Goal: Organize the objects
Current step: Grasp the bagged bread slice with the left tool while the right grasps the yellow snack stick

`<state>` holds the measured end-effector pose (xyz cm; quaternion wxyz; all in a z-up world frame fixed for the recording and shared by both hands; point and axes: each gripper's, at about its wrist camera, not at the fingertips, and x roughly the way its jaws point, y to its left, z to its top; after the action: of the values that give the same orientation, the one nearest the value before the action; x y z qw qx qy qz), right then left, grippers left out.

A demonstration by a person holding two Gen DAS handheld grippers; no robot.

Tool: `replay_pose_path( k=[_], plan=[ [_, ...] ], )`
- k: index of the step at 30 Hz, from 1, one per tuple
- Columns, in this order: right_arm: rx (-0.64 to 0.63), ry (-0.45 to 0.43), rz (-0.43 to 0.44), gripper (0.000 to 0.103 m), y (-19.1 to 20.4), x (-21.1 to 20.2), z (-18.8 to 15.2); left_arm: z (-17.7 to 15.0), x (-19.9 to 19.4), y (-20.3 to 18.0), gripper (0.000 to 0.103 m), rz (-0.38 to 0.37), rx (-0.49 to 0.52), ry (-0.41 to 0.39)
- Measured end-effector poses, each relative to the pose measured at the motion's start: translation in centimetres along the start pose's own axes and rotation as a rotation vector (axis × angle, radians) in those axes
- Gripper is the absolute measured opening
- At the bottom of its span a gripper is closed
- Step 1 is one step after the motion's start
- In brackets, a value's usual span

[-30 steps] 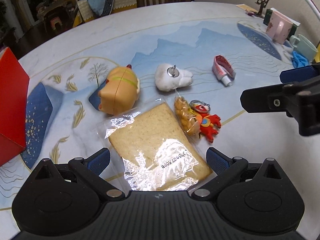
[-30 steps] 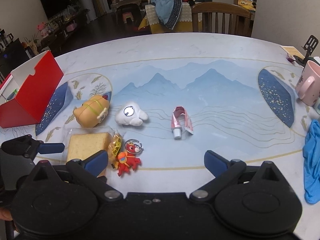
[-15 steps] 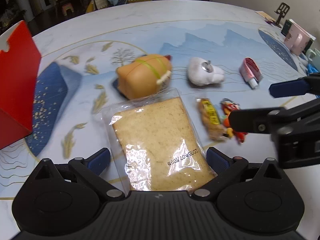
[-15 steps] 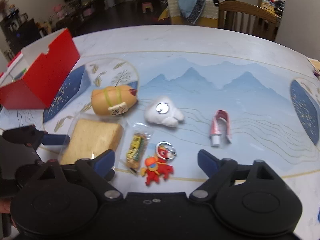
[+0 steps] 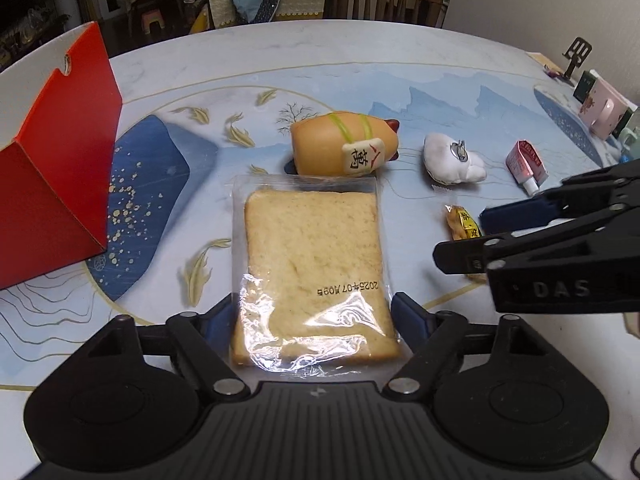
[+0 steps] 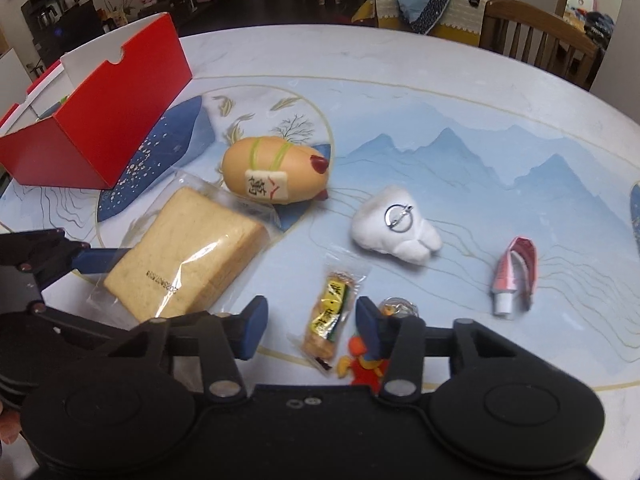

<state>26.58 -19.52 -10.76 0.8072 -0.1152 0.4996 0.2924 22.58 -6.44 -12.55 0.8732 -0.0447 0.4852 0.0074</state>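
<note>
A bagged bread slice (image 5: 312, 264) lies flat on the table, its near end between the open fingers of my left gripper (image 5: 312, 320); it also shows in the right wrist view (image 6: 188, 252). My right gripper (image 6: 308, 320) is open, straddling a small snack packet (image 6: 330, 316), with a red keychain figure (image 6: 366, 368) under its right finger. An orange squishy toy (image 6: 276, 172), a white tooth plush (image 6: 396, 232) and a pink tube (image 6: 514, 276) lie further out. An open red box (image 6: 100, 120) stands at the left.
The table has a blue mountain-pattern cover (image 6: 460, 152). A pink mug (image 5: 604, 114) and small items stand at its right edge. Wooden chairs (image 6: 540, 44) stand behind the table. The right gripper's body (image 5: 560, 248) crosses the left wrist view.
Both grippers have moved forward and left. The left fingers now flank the bread's near end. The right fingers have narrowed and now straddle the snack packet.
</note>
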Motion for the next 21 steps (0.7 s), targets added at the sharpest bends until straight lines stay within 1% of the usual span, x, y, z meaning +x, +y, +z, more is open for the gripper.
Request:
replay_pose_path(
  k=[4, 6, 7, 11, 16, 21],
  plan=[
    [0.026, 0.018, -0.004, 0.033, -0.1, 0.6, 0.1, -0.2, -0.3, 0.6, 0.078, -0.003, -0.013, -0.007],
    [0.039, 0.023, -0.010, 0.026, -0.2, 0.7, 0.1, -0.4, -0.5, 0.9, 0.077, -0.001, -0.019, -0.008],
    [0.047, 0.021, -0.012, 0.018, -0.2, 0.8, 0.1, -0.6, -0.6, 1.0, 0.077, 0.001, -0.022, -0.009],
    [0.073, 0.015, -0.016, 0.018, -0.3, 0.7, 0.1, -1.0, -1.2, 1.6, 0.076, 0.001, -0.032, -0.010],
    [0.066, -0.008, -0.018, 0.018, 0.3, -0.5, -0.3, -1.6, -2.3, 2.3, 0.076, -0.013, -0.038, -0.019],
    [0.071, -0.020, 0.010, 0.018, 1.2, -2.3, -0.6, -2.0, -3.9, 2.9, 0.076, -0.038, -0.047, -0.031]
  ],
)
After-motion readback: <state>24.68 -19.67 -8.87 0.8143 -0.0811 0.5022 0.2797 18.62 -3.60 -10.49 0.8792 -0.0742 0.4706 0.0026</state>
